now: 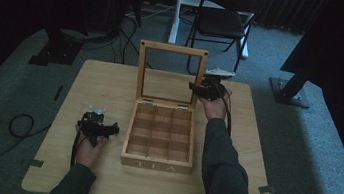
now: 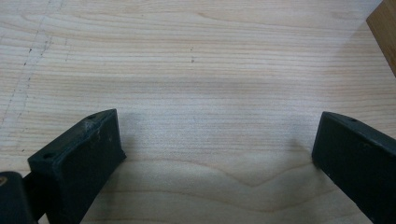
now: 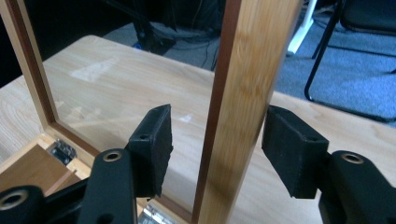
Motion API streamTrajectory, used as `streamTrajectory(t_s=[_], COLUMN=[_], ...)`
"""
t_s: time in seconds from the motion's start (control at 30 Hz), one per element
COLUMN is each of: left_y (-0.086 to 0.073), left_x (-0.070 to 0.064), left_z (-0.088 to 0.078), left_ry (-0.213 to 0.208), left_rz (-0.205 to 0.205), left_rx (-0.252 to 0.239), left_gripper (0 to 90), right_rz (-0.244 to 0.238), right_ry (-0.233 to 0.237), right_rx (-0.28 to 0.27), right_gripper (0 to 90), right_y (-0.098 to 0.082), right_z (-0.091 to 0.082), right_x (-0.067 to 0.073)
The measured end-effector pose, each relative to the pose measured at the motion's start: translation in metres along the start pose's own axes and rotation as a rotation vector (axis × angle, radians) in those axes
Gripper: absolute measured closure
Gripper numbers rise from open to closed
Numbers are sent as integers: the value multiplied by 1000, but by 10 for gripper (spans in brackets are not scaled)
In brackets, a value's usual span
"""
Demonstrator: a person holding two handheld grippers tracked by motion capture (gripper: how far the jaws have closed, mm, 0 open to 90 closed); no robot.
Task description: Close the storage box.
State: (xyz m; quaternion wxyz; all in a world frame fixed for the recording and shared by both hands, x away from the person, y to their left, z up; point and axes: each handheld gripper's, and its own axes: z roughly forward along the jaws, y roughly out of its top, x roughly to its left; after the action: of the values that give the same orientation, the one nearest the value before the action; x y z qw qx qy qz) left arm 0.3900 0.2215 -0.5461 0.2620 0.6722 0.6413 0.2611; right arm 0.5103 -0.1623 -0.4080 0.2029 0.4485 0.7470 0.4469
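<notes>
Wooden tea box, rectangular, pale grain, lettered "TEA" on the front wall, standing near the middle of the worktop, front toward the near edge. Interior split by thin wooden partitions into a grid of square compartments. Lid hinged at the back on small metal hinges, raised upright: a light wooden frame with a reddish-brown inner edge around a clear pane.

Right gripper at the lid's right rail, toward the far right part of the worktop. In the right gripper view, black blocky jaws spread on either side of the rail, one pad on each face, small gaps visible, not clamped.

Left gripper low over the near left part of the worktop, left of the box. In the left gripper view, jaws spread wide, matte black with screw holes, bare pale wood grain between; a box corner at top right.

Worktop: light plywood, rounded corners. Grey carpet, folding chair beyond the far edge.
</notes>
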Motion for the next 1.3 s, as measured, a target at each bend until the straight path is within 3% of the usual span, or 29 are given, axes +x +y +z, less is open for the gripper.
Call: streamTrajectory(t_s=[0.43, 0.7, 1.3], left_y=[0, 0, 0], left_x=[0, -1, -1], left_z=[0, 0, 0], left_ry=[3, 4, 6], left_rz=[-3, -6, -11], left_rx=[0, 0, -2], left_gripper=[17, 17, 17], right_rz=[19, -8, -45], right_ry=[26, 41, 47], right_rx=[-10, -14, -87], right_gripper=[439, 474, 542], right_y=[8, 6, -8], right_z=[4, 4, -22], right_x=[-7, -3, 7])
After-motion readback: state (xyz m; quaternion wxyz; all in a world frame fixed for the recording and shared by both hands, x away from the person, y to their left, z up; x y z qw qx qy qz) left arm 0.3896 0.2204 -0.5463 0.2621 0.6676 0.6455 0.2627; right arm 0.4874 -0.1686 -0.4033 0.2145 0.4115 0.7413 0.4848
